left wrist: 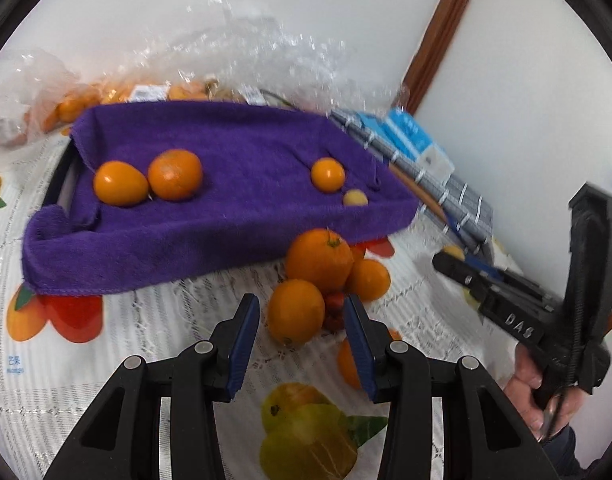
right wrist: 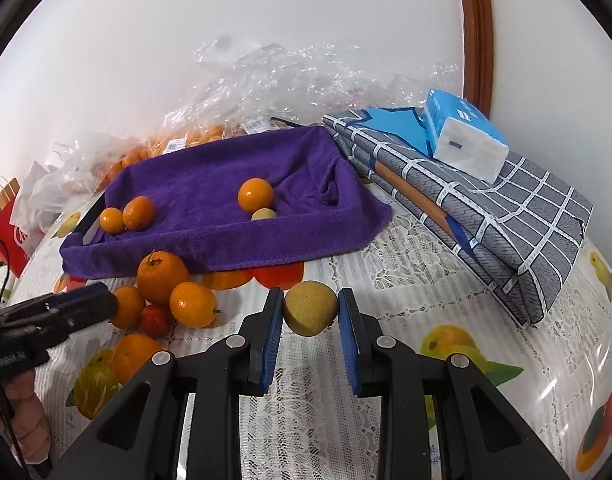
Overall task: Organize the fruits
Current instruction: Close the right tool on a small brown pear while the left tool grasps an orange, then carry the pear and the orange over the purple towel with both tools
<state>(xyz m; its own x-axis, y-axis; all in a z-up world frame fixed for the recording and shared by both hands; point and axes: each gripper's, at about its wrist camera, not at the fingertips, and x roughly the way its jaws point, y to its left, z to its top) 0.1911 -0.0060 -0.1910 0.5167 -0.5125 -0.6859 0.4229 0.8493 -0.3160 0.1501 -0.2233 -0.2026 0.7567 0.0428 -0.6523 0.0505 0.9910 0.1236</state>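
The left gripper (left wrist: 302,322) hangs spread wide around the nearest orange (left wrist: 296,312) in the loose pile, not touching it. To the right, the right gripper (right wrist: 310,316) brackets a yellowish fruit (right wrist: 311,313); whether it actually pinches I cannot tell. A clumsy squeeze could send round fruit rolling across the slick fruit-print tablecloth (right wrist: 406,264). Farther off sits the purple-towelled tray (right wrist: 226,240), against a white wall.
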